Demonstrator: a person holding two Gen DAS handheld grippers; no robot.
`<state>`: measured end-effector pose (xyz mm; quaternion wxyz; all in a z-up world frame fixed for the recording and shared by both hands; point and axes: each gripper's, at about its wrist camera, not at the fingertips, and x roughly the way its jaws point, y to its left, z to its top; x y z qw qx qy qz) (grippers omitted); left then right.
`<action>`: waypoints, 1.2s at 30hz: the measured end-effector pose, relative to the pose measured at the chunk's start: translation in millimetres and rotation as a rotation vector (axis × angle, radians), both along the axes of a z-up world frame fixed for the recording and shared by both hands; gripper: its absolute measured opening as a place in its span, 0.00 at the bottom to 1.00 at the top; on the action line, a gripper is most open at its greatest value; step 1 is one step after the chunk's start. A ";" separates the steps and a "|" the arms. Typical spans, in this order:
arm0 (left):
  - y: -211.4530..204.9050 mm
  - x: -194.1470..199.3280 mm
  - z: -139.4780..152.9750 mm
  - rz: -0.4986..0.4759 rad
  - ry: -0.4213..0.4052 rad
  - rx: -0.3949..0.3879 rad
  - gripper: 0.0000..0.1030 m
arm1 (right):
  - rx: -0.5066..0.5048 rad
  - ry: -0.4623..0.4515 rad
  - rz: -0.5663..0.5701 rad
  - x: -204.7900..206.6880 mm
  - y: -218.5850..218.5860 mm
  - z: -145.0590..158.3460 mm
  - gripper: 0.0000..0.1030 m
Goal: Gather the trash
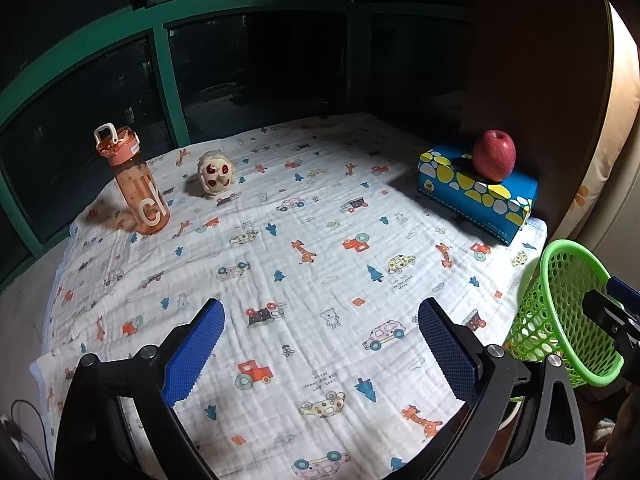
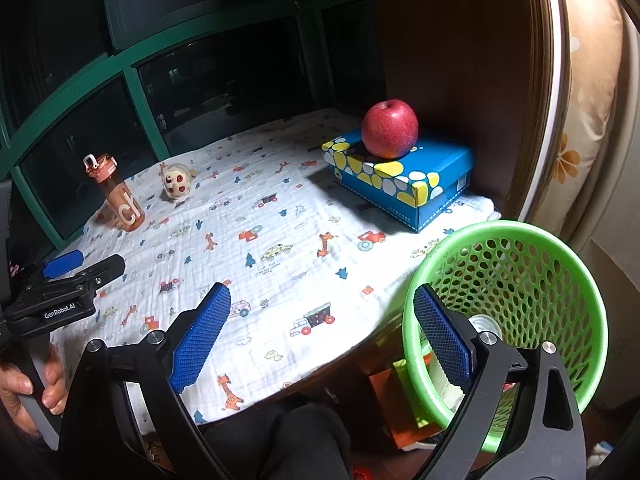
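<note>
Both grippers, left and right, gape empty over the cloth, trash seemingly already dropped in the green basket at the table's edge; next needs another scrap found.

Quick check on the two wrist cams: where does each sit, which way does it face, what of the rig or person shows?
Left wrist: on the left gripper, angled down across the printed cloth; own open blue fingers frame the shot, right gripper at the right edge.
Right wrist: on the right gripper, angled down at the table's near edge and the green basket; open fingers, one inside the rim; left gripper and hand at left.
Shared: orange bottle, apple on blue box, basket.
</note>
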<state>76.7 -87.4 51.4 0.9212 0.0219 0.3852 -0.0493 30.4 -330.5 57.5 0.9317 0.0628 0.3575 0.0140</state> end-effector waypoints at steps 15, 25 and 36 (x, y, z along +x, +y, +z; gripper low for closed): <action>14.6 -9.4 1.6 0.015 -0.007 -0.003 0.92 | -0.002 0.003 -0.011 1.2 1.2 0.0 0.90; 15.1 -13.2 3.0 0.001 -0.006 -0.011 0.92 | 0.000 0.009 -0.005 3.3 2.5 -2.2 0.90; 14.6 -13.4 0.0 -0.005 0.003 -0.010 0.92 | -0.002 0.010 -0.003 3.7 3.6 -2.8 0.90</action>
